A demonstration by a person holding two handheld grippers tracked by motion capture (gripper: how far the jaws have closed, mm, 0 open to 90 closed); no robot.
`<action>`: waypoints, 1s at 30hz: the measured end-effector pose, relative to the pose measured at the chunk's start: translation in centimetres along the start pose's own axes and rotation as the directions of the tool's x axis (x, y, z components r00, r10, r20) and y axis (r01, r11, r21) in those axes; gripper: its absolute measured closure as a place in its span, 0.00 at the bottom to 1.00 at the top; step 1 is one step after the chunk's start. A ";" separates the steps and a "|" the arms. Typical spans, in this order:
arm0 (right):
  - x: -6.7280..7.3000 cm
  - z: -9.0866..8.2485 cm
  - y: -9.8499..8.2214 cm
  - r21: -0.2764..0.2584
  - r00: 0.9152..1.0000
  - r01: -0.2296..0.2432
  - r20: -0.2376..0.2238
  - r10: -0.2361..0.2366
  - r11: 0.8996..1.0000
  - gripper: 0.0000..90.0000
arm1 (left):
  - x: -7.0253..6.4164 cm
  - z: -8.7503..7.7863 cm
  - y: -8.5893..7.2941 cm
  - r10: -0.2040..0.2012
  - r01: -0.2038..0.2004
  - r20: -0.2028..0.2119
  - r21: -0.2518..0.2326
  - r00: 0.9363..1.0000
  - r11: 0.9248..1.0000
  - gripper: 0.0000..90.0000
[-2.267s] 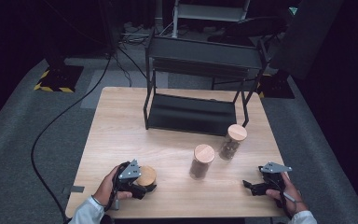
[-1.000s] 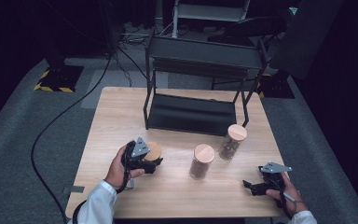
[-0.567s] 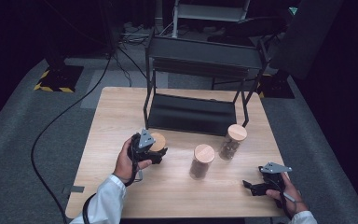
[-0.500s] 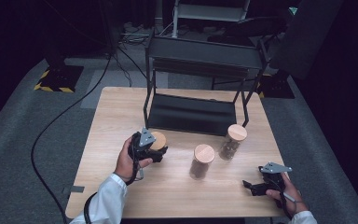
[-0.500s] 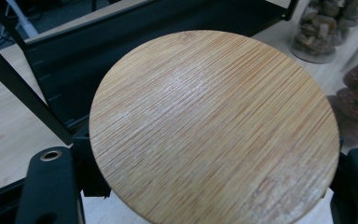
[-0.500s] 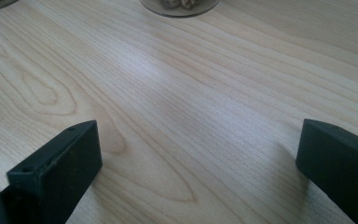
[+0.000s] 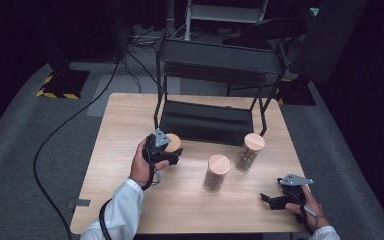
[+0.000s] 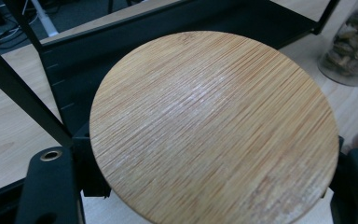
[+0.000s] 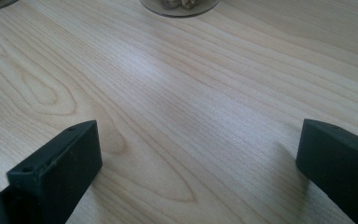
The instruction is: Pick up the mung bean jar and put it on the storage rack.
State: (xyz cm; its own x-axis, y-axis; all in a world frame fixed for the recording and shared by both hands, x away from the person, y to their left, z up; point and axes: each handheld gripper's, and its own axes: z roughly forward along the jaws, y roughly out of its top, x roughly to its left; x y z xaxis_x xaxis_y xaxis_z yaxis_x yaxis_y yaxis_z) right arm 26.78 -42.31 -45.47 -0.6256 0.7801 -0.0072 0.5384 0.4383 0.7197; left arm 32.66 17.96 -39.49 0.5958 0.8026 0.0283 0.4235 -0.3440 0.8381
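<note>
- Two jaws of the left gripper (image 7: 166, 150) pinch a jar with a bamboo lid (image 8: 212, 126) from either side, just in front of the black rack (image 7: 207, 120), left of centre.
- Left hand (image 7: 142, 167) extends forward, sleeve angled in from the near edge.
- Right gripper (image 7: 275, 199) rests low at the near right, jaws spread over bare table (image 9: 177, 93), holding nothing.
- Two more jars (image 7: 216, 172) stand between the hands.

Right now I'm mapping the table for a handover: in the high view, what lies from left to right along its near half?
left gripper holding a wooden-lidded jar → middle jar → right jar → right gripper, jaws open.
</note>
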 end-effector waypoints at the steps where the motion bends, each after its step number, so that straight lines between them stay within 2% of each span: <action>1: 0.0 0.0 0.0 0.000 1.000 0.000 0.000 0.000 1.000 0.00 | 0.0 0.1 0.1 -0.004 0.004 -0.006 -0.001 1.000 1.000 0.28; 9: 0.0 0.0 0.0 0.000 1.000 0.000 0.000 0.000 1.000 0.00 | -0.4 2.0 1.2 -0.032 0.032 -0.028 0.002 0.999 0.999 0.28; 15: 0.0 0.0 0.0 0.000 1.000 0.000 0.000 0.000 1.000 0.00 | -0.5 3.3 1.9 -0.075 0.074 -0.056 -0.012 0.996 0.997 0.28; 18: 0.0 0.0 0.0 0.000 1.000 0.000 0.000 0.000 1.000 0.00 | -0.7 3.6 2.2 -0.074 0.074 -0.074 -0.011 0.994 0.997 0.28; 19: 0.0 0.0 0.0 0.000 1.000 0.000 0.000 0.000 1.000 0.00 | -0.9 3.9 2.4 -0.080 0.079 -0.093 -0.018 0.992 0.997 0.28; 25: 0.0 0.0 0.0 0.000 1.000 0.000 0.000 0.000 1.000 0.00 | -1.1 4.7 3.2 -0.083 0.081 -0.122 -0.016 0.989 0.997 0.28; 30: 0.0 0.0 0.0 0.000 1.000 0.000 -0.001 0.000 1.000 0.00 | -1.3 5.5 3.5 -0.103 0.100 -0.138 -0.023 0.985 0.995 0.28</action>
State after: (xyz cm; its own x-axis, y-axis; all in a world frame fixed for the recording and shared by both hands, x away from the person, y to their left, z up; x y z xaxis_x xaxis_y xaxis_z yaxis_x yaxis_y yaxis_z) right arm 26.79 -42.32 -45.47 -0.6258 0.7799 -0.0068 0.5384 0.4383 0.7197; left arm 37.10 13.07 -39.56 0.4497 0.8930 0.0169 0.4652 -0.2503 0.8491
